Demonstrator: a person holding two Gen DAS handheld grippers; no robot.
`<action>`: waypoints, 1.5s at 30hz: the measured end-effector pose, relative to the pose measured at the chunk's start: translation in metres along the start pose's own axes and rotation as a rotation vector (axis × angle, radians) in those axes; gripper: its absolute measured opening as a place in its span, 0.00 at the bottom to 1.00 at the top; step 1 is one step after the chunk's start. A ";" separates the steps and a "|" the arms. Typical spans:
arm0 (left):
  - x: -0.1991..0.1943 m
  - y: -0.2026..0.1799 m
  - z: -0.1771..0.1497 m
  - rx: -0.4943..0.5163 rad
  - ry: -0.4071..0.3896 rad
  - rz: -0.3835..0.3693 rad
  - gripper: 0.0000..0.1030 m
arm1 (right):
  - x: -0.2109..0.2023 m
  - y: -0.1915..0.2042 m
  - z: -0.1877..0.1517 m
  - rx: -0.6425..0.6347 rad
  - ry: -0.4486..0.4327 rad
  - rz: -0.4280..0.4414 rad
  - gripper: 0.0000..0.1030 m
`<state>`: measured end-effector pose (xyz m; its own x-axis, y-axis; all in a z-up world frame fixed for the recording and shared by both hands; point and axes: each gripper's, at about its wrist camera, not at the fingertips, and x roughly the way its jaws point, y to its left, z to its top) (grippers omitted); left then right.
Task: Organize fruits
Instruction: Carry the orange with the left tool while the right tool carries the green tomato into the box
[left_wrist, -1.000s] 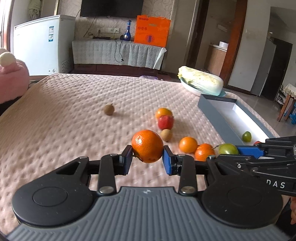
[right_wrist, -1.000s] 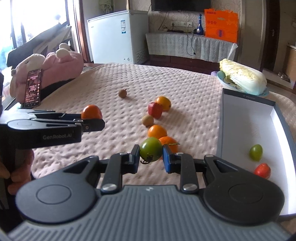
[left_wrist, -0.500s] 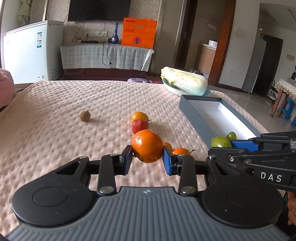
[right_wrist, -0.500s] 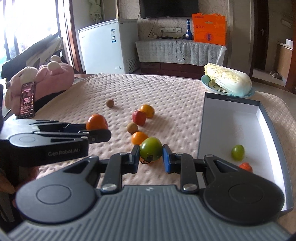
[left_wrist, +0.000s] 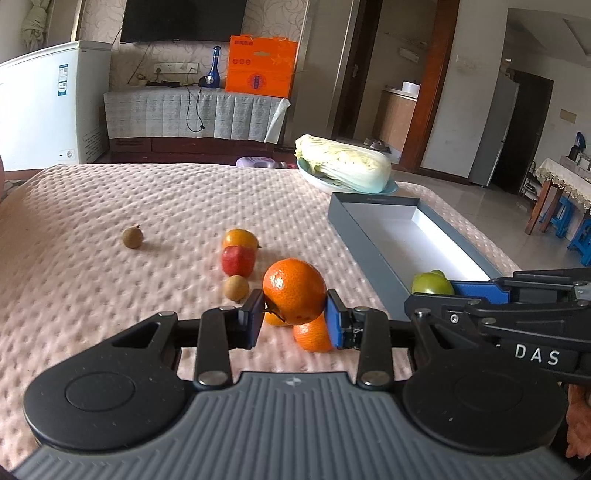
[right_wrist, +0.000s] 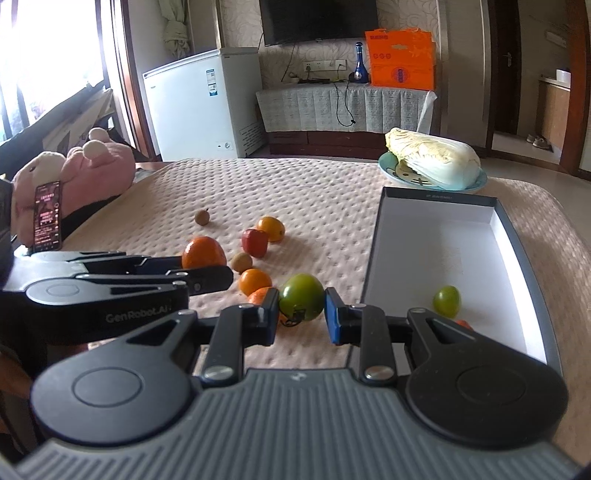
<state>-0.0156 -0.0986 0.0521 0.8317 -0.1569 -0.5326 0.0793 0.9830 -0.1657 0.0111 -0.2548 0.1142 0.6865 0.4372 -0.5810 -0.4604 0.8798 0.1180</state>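
My left gripper (left_wrist: 294, 318) is shut on an orange mandarin (left_wrist: 294, 291) and holds it above the pink bedspread. My right gripper (right_wrist: 301, 314) is shut on a green tomato (right_wrist: 301, 301), left of the grey box (right_wrist: 371, 258) near its front corner. The box holds a small green fruit (right_wrist: 447, 301) and a red one, mostly hidden. Loose on the bedspread lie two mandarins (right_wrist: 254, 282), a red fruit (right_wrist: 254, 242), an orange fruit (right_wrist: 271, 228) and two brown longans (right_wrist: 202, 217). The right gripper with its tomato (left_wrist: 432, 283) shows in the left wrist view.
A plate with a napa cabbage (right_wrist: 434, 158) stands behind the box. A pink plush toy (right_wrist: 85, 168) and a phone (right_wrist: 47, 214) sit at the left edge. A white freezer (right_wrist: 201, 105) and a sideboard stand beyond the bed.
Both grippers have swung to the right toward the box, each still holding its fruit. The box looms larger and nearer in both views.
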 end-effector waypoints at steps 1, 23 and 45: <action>0.001 -0.001 0.000 -0.001 -0.001 -0.003 0.39 | 0.000 -0.002 0.000 0.002 -0.001 -0.002 0.28; 0.021 -0.043 0.002 0.022 0.014 -0.081 0.39 | -0.015 -0.036 -0.006 0.061 -0.005 -0.064 0.28; 0.045 -0.093 0.005 0.050 0.029 -0.180 0.39 | -0.030 -0.074 -0.017 0.135 -0.001 -0.156 0.29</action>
<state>0.0172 -0.1963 0.0471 0.7855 -0.3329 -0.5217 0.2536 0.9421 -0.2194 0.0152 -0.3360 0.1090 0.7443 0.2942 -0.5996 -0.2692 0.9537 0.1337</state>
